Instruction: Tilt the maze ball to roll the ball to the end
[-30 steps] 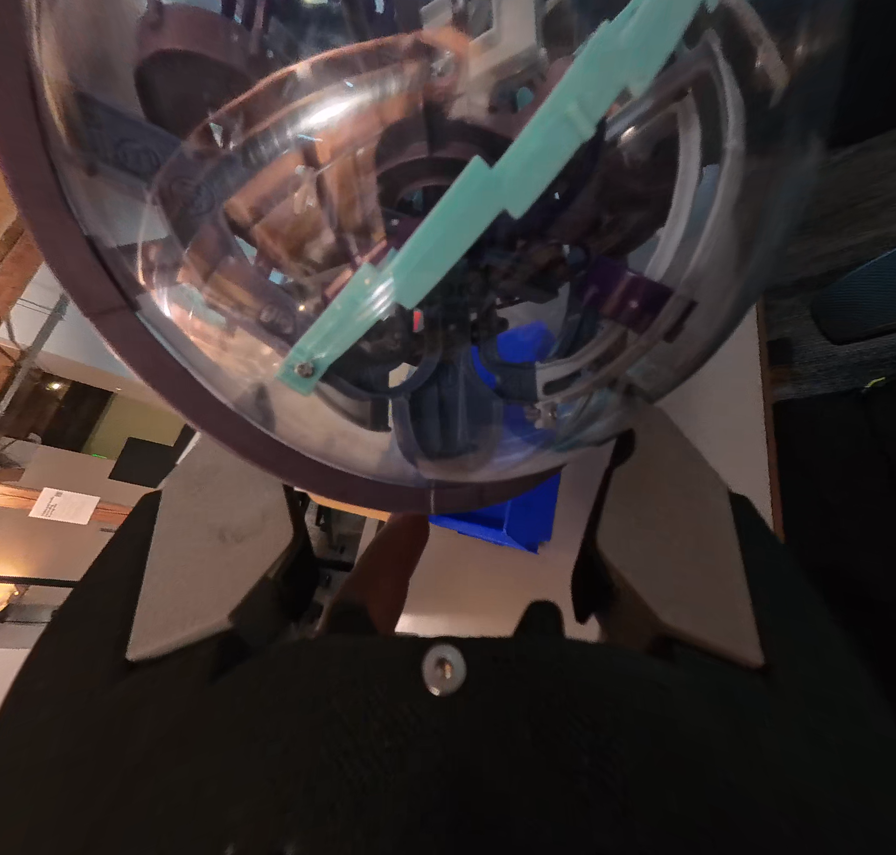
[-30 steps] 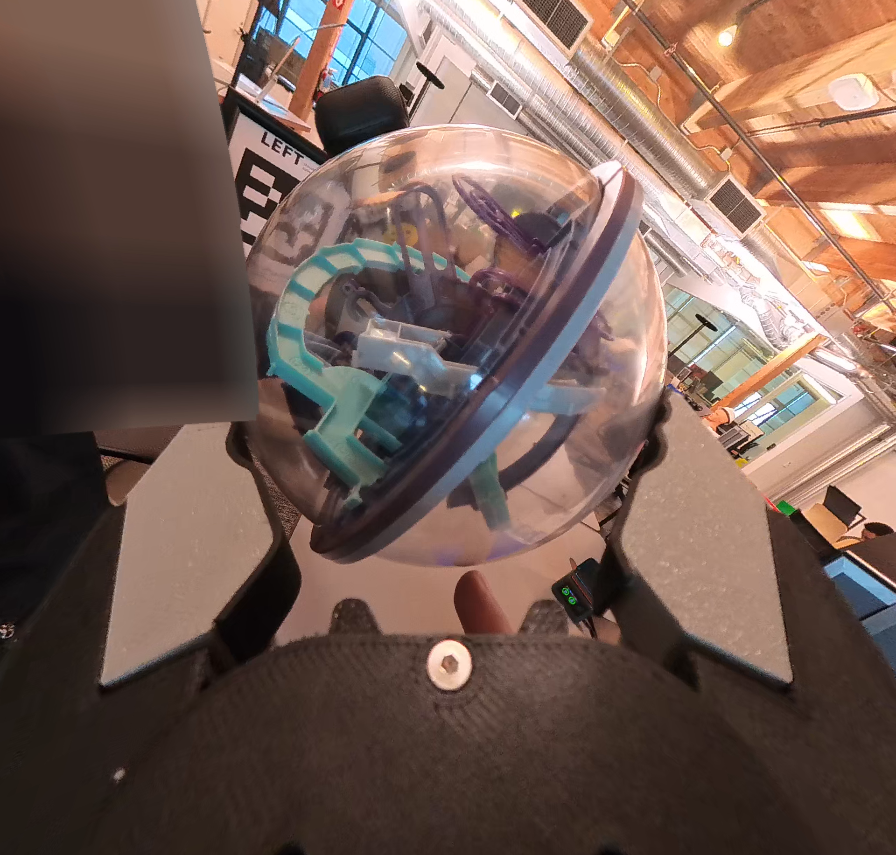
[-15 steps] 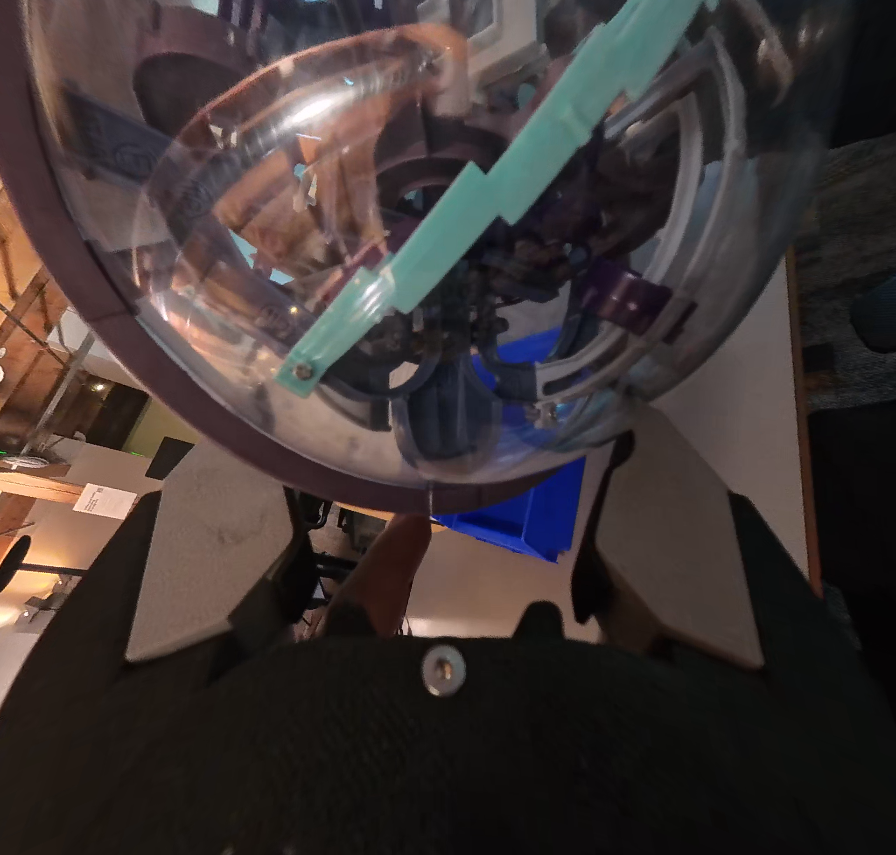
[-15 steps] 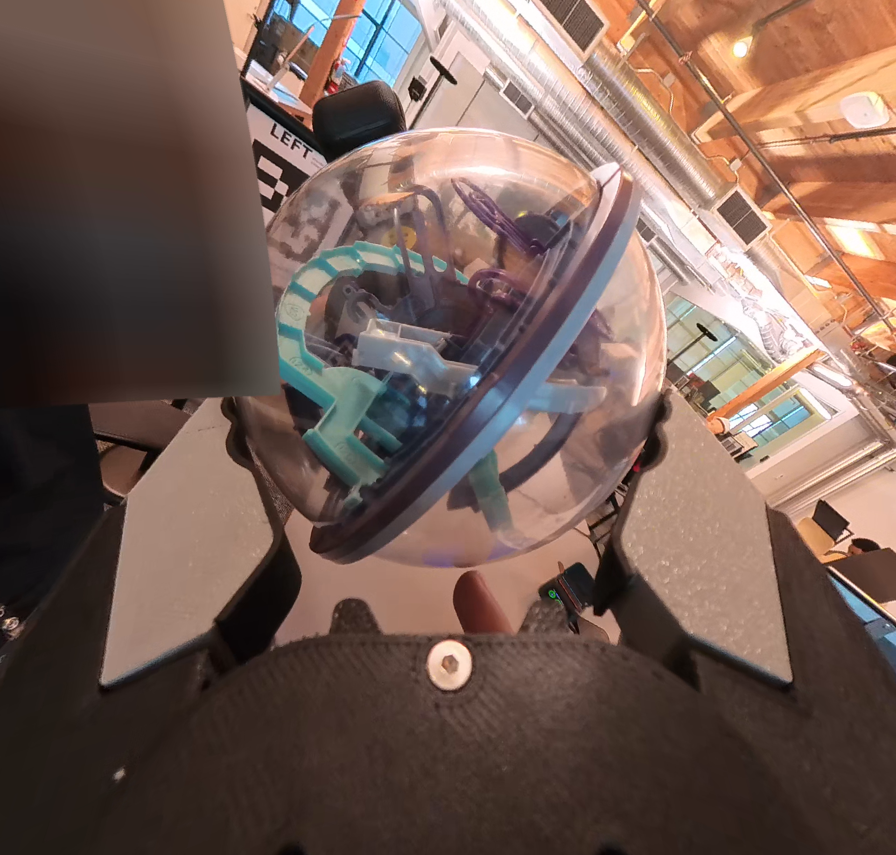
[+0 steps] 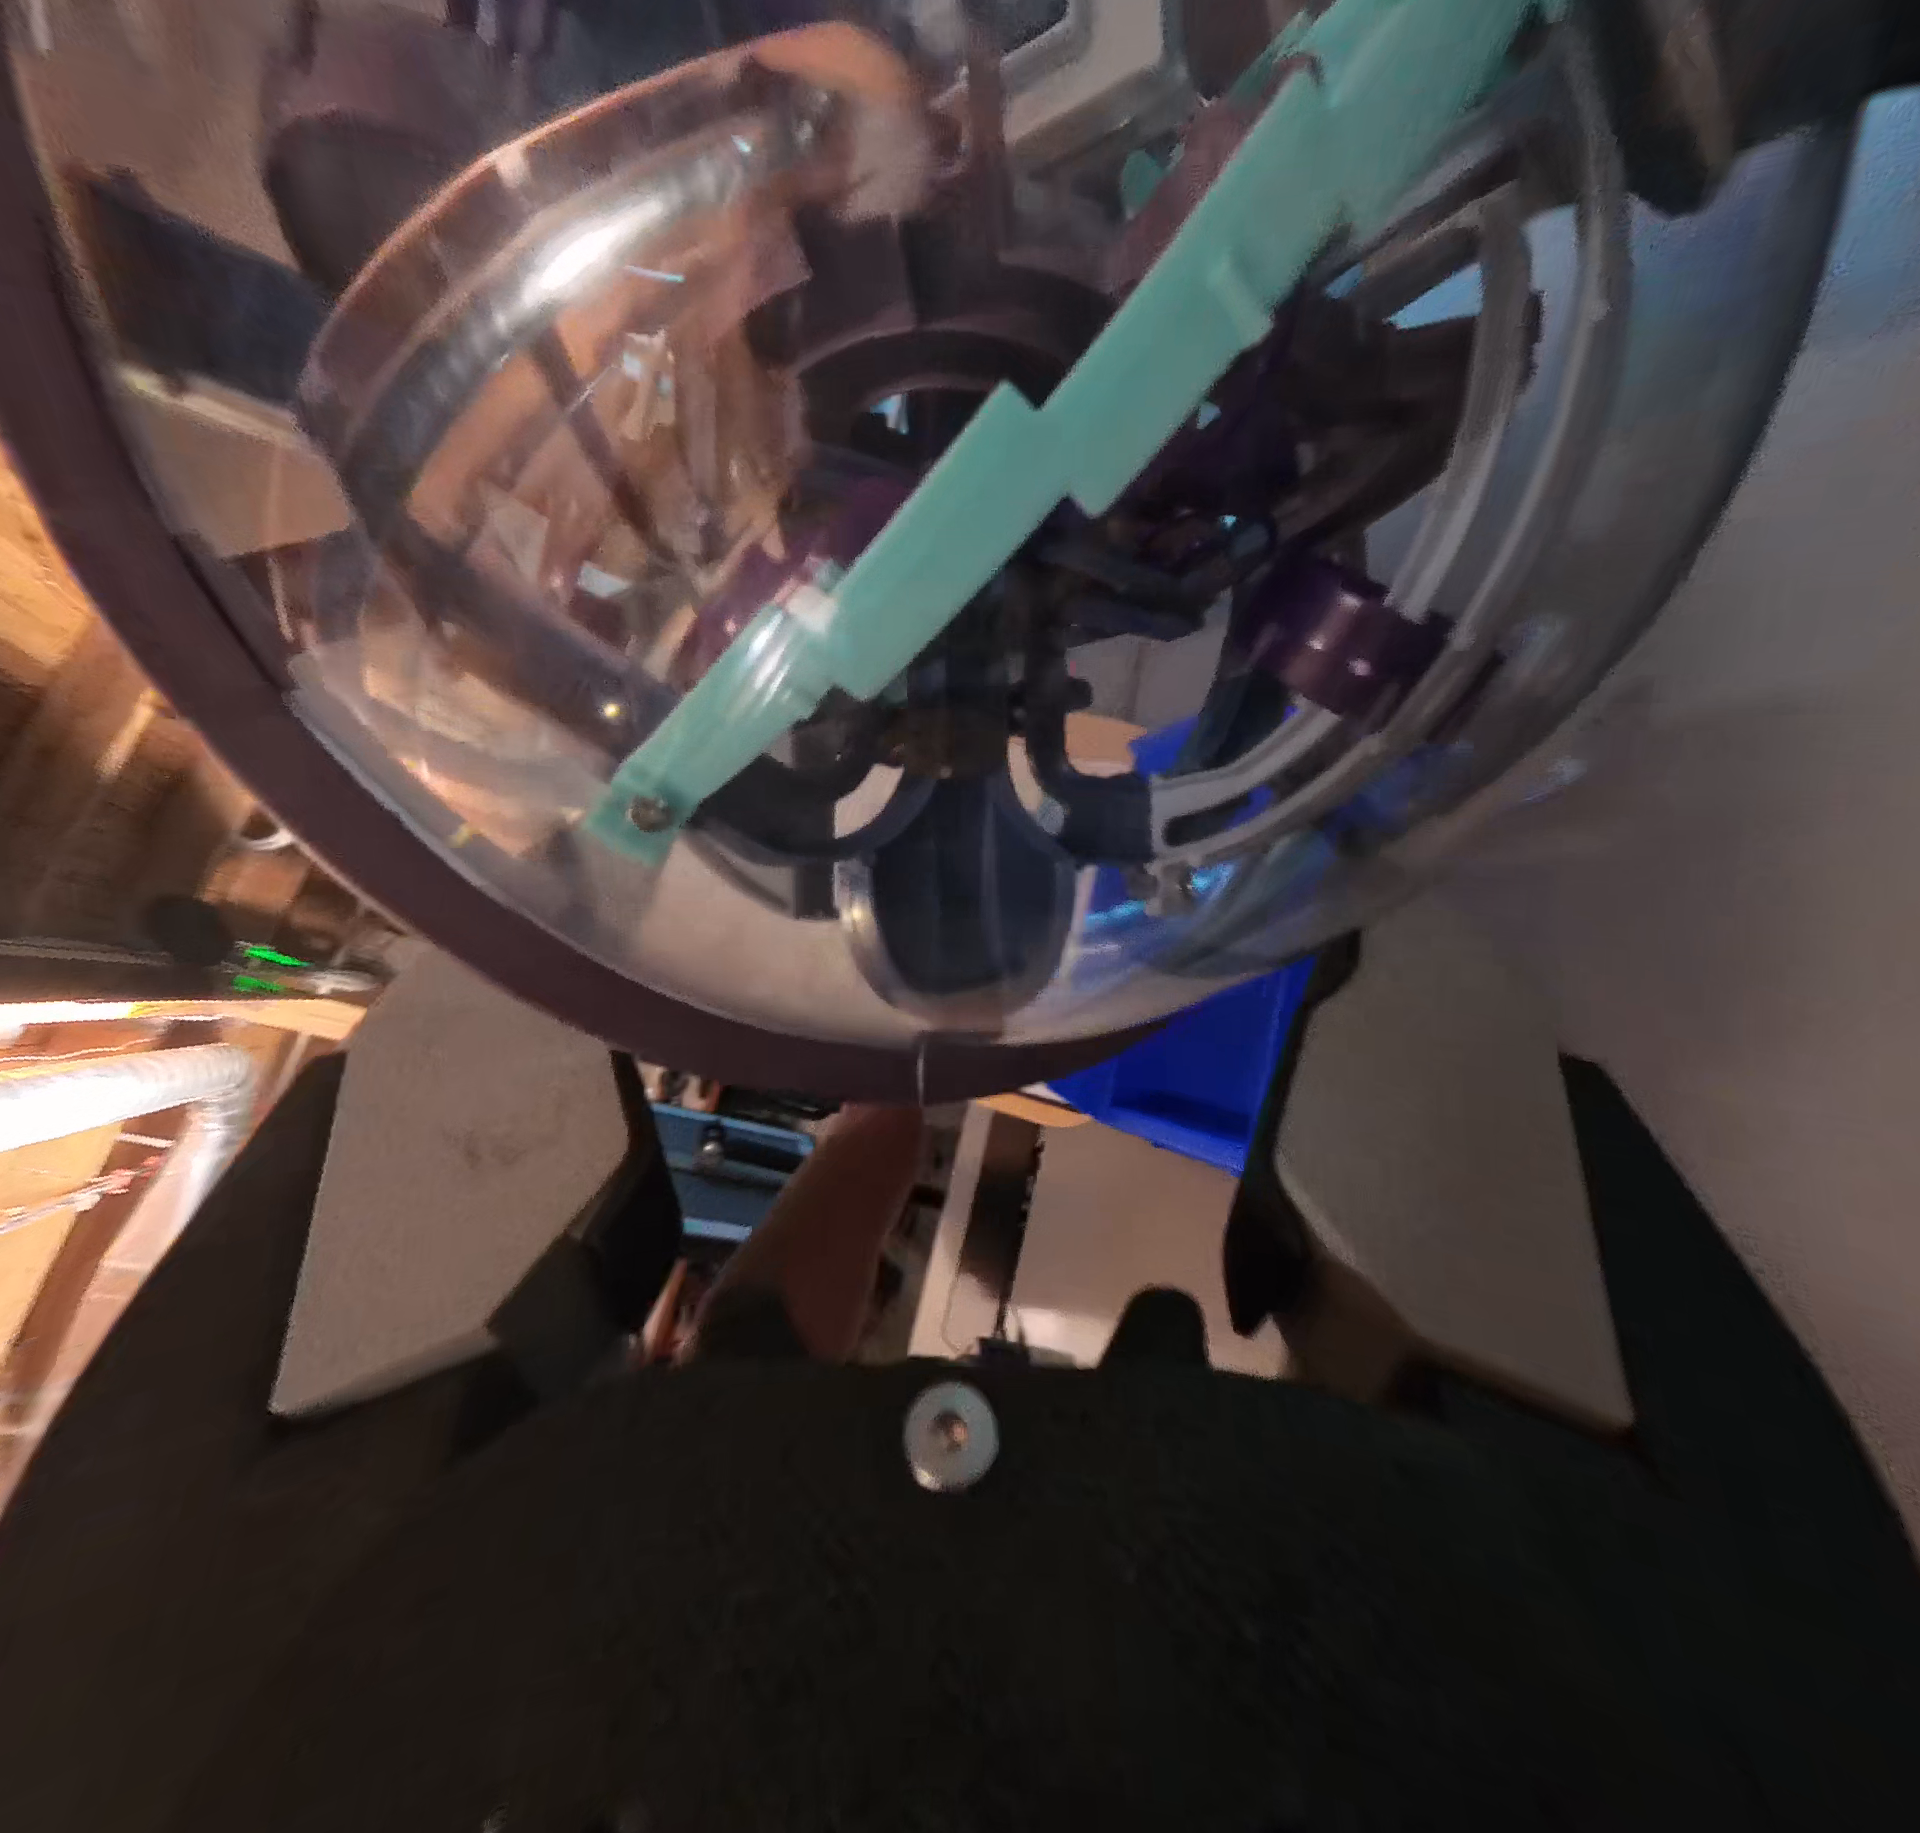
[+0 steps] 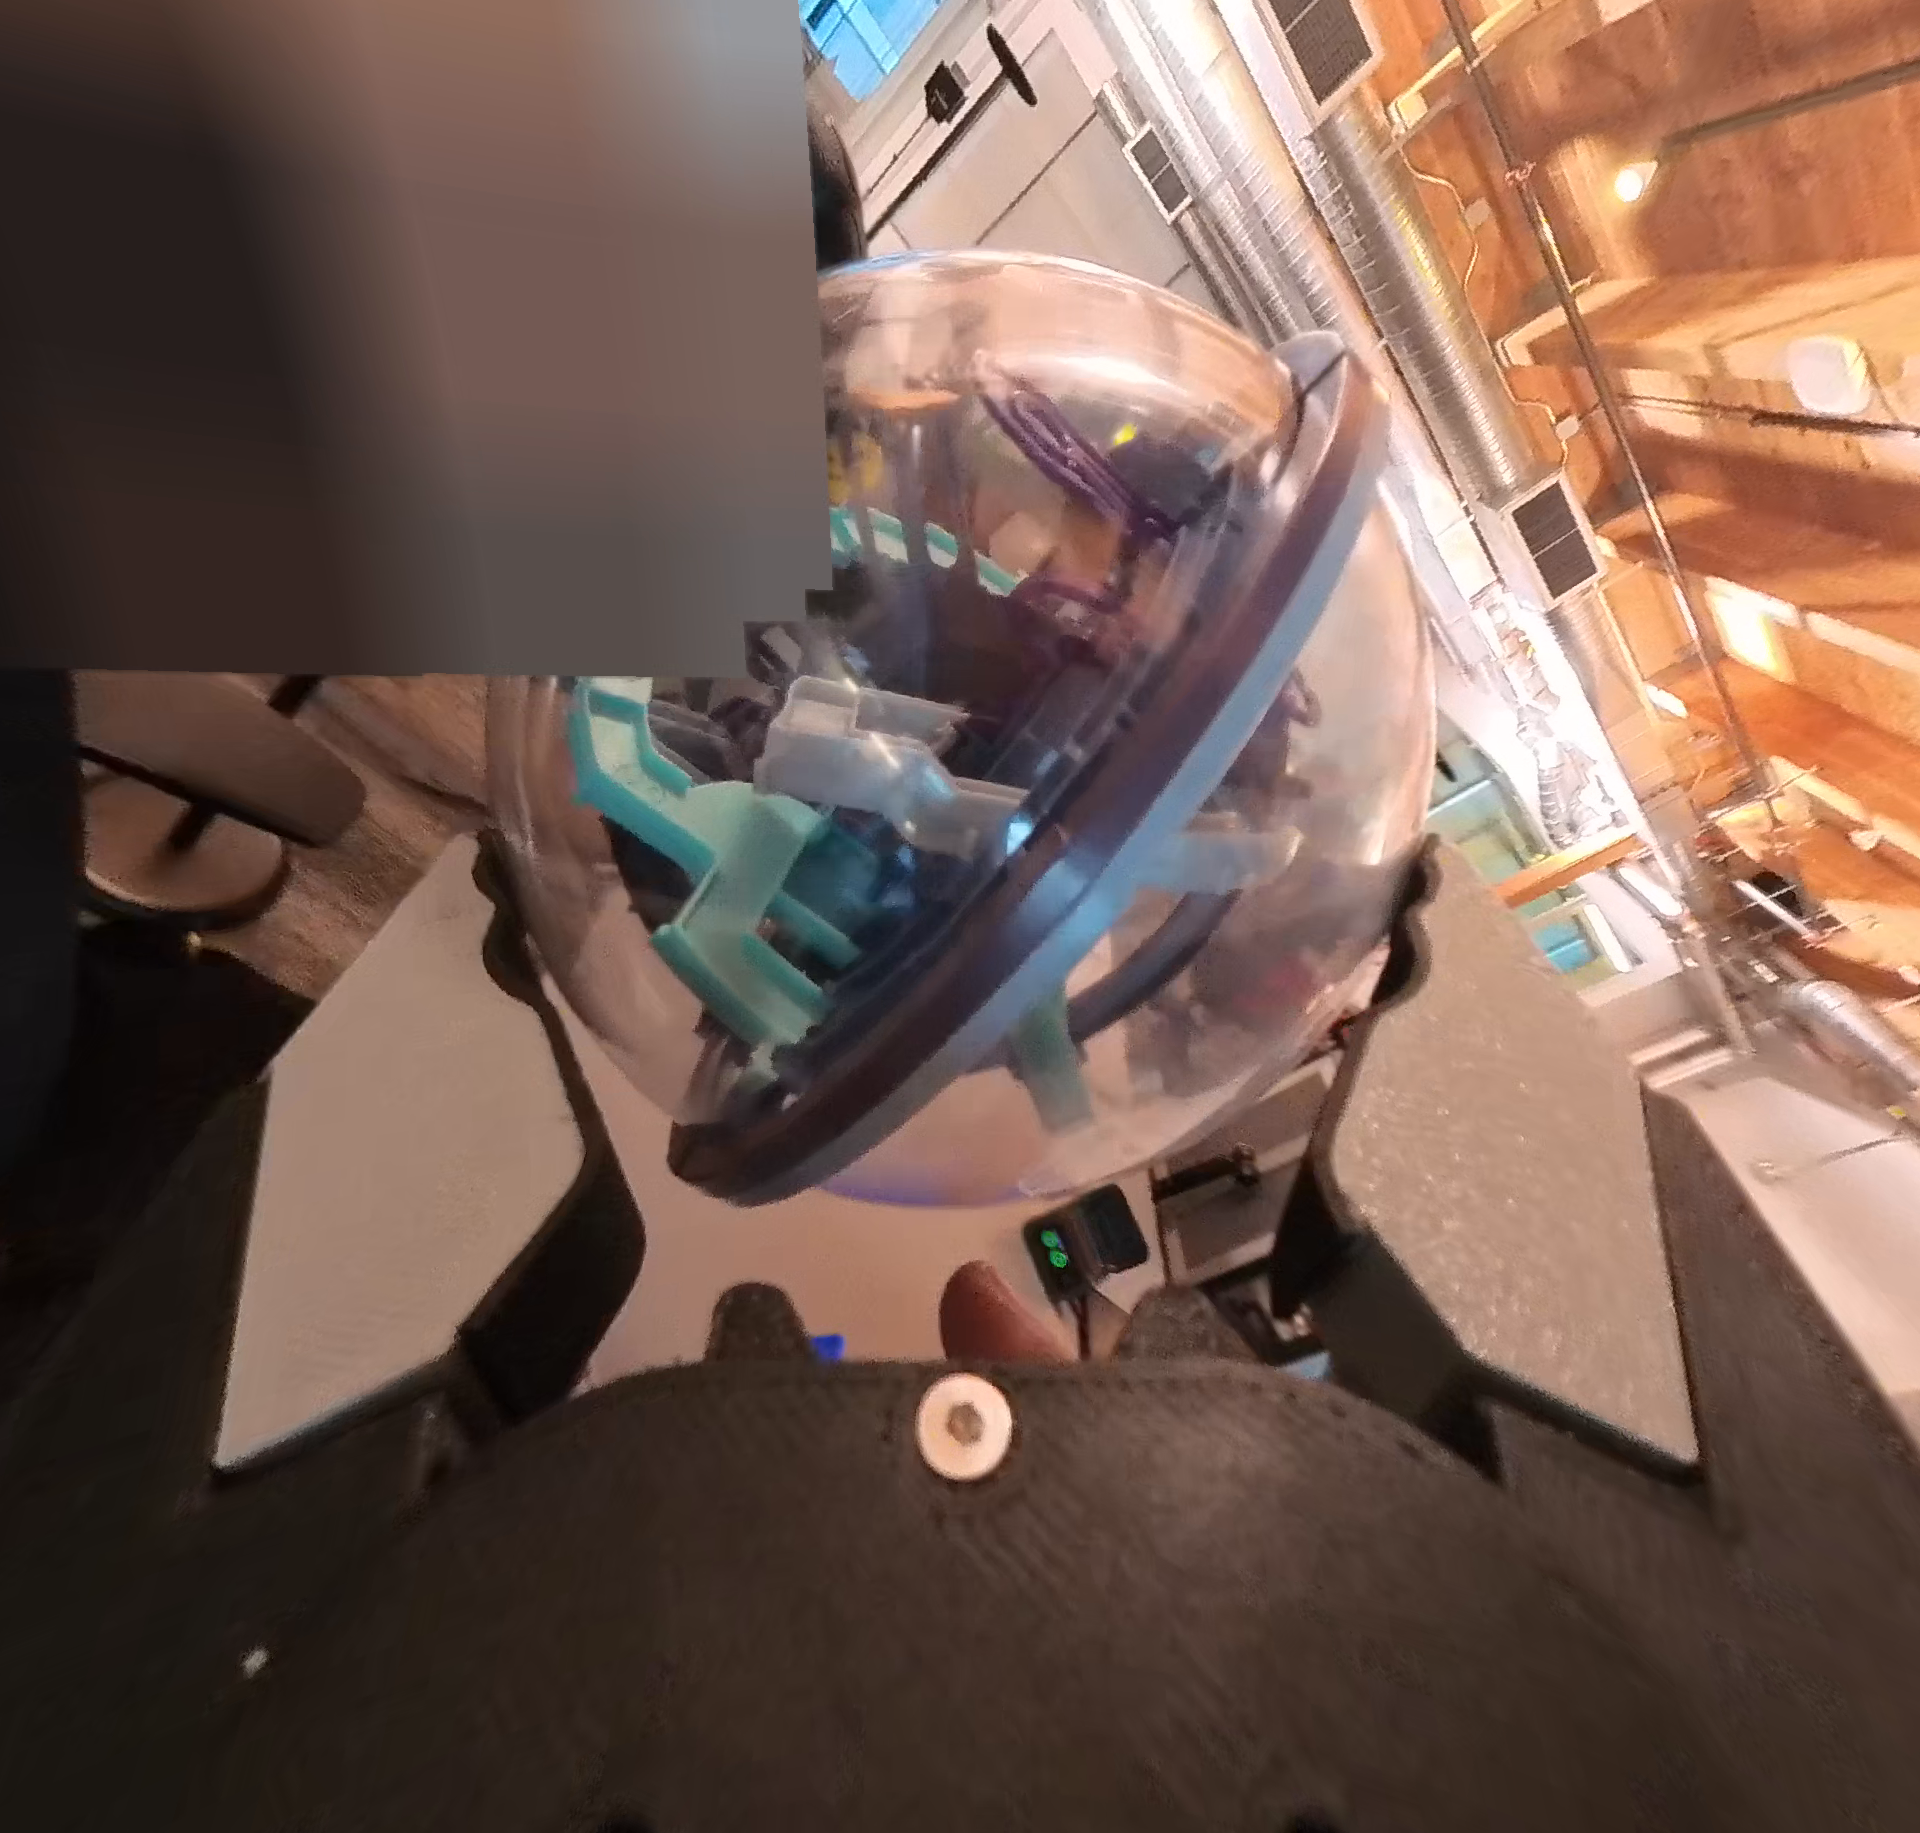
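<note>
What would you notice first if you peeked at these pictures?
The big clear plastic maze ball, full of teal, purple and grey tracks, fills the middle, held between the right claw. Up close in the left view, a teal zigzag track crosses it. Behind are orange wooden ceiling beams.

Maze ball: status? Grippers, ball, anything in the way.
Both grippers, left and right, clamp the maze ball. Sphere aloft, tilted. Inner ball not spotted. Nothing in the way.

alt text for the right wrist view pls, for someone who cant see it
A clear plastic maze ball with teal, grey and purple tracks inside and a dark band around its middle sits clamped between the right gripper's two grey fingers, seen from below against a wooden ceiling with silver ducts. A blurred patch covers the upper left.
</note>
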Available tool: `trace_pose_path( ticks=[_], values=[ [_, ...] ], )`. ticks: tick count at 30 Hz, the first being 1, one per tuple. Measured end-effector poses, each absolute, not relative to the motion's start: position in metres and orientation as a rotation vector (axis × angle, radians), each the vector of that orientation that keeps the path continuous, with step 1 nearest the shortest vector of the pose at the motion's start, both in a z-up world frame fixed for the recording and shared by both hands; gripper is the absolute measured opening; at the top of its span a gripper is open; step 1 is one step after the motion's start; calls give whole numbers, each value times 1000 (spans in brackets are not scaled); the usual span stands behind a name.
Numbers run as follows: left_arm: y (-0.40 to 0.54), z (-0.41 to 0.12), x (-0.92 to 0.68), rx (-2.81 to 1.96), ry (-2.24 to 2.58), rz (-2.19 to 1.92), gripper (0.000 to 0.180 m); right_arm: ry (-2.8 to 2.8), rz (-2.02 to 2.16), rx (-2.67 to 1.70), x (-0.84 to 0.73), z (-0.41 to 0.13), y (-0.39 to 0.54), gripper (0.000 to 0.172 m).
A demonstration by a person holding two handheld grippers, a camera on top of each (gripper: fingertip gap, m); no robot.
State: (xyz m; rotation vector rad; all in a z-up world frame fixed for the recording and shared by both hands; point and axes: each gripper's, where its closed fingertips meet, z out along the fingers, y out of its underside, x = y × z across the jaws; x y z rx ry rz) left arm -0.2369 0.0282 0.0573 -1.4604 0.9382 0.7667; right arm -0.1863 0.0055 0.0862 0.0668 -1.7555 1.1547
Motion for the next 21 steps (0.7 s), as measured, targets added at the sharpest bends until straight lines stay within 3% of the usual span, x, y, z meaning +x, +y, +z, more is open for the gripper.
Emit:
trace_pose_path(
  ticks=[7,21],
  values=[
    [32,43,-243,-1444,948,926,135,-1800,959,81,-193,59,20,157],
    [48,36,-244,-1387,883,774,133,-1869,943,27,-195,62,24,157]
  ],
)
